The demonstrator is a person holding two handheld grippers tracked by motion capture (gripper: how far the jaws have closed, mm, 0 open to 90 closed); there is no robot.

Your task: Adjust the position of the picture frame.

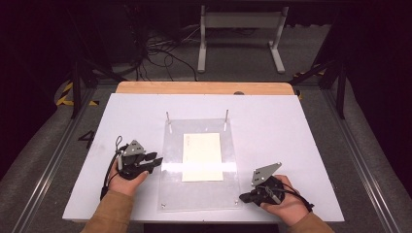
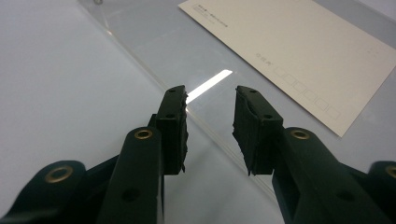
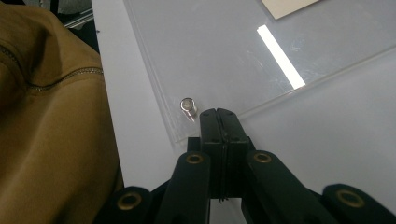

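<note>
A clear acrylic plate (image 1: 199, 194) lies flat in the middle of the white table (image 1: 291, 126), with a cream card (image 1: 202, 156) at its centre. My left gripper (image 1: 155, 159) is at the plate's left edge and stands open. In the left gripper view its jaws (image 2: 210, 93) have a gap between them, the plate's edge (image 2: 154, 37) runs beneath that gap, and the card (image 2: 289, 42) lies beyond. My right gripper (image 1: 241, 197) sits at the plate's near right corner. Its jaws (image 3: 217, 112) are shut flat together beside a small metal stud (image 3: 188, 105) in the plate (image 3: 210, 46).
Two thin metal pins (image 1: 168, 116) (image 1: 226, 114) stand upright at the plate's far corners. A wooden strip (image 1: 204, 88) runs along the table's far edge. A tan sleeve (image 3: 51, 140) is close on the left in the right gripper view. Bare white table flanks the plate.
</note>
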